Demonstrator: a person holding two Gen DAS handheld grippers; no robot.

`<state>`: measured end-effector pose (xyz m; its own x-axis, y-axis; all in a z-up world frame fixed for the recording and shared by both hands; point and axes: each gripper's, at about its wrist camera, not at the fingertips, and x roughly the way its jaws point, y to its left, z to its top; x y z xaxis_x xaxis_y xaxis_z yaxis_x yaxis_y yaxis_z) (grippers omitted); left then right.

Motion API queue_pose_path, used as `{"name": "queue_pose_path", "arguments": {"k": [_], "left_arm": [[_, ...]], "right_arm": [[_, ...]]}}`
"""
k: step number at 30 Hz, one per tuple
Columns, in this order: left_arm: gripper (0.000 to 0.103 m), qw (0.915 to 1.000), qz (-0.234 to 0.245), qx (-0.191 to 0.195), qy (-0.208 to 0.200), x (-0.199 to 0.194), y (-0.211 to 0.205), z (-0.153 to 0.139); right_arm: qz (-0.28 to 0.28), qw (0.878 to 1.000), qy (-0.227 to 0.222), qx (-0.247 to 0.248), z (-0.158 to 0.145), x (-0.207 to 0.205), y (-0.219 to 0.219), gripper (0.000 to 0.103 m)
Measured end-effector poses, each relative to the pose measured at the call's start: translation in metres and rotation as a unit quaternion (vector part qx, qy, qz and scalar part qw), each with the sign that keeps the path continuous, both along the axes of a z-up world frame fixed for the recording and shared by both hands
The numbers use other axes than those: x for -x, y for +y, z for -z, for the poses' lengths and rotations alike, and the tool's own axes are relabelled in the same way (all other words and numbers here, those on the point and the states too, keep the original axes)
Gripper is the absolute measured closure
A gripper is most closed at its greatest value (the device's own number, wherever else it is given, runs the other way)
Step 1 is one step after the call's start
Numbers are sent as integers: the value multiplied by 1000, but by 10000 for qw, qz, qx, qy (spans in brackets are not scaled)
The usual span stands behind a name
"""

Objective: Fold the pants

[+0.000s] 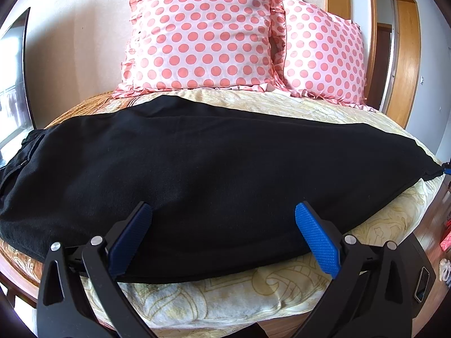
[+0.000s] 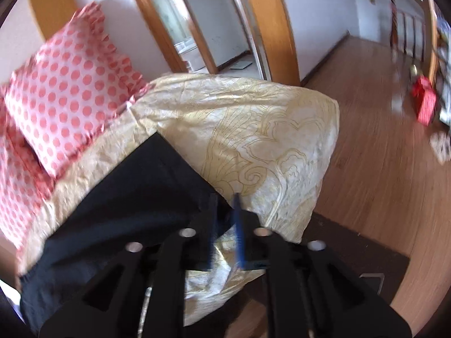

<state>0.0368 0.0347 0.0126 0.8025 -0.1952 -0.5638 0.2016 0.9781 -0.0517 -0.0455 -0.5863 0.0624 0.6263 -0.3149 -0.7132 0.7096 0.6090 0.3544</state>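
Left wrist cam sits low at the bed's near edge, facing straight across the mattress toward the polka-dot pillows (image 1: 203, 36) at the wall, black pants (image 1: 214, 169) filling the mid-frame close up. Right wrist cam sits at the bed's right end, tilted down and rotated, looking past the bedspread corner (image 2: 282, 129) to the wooden floor (image 2: 366, 152) and doorways; frame is motion-blurred. Both views share pillows, bedspread and the pants' leg end.
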Motion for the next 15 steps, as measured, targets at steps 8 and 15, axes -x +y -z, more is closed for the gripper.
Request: {"name": "queue_pose_path", "arguments": {"k": [8,15], "left_arm": [[2,10000,9,-5,4,0,1,0],[2,10000,-10,-12,-4,0,0,0]], "right_arm": [[-41,9975,-301,-633,15,8,-4,65],[-219,9981,-337,-476,13,2,6,66]]}}
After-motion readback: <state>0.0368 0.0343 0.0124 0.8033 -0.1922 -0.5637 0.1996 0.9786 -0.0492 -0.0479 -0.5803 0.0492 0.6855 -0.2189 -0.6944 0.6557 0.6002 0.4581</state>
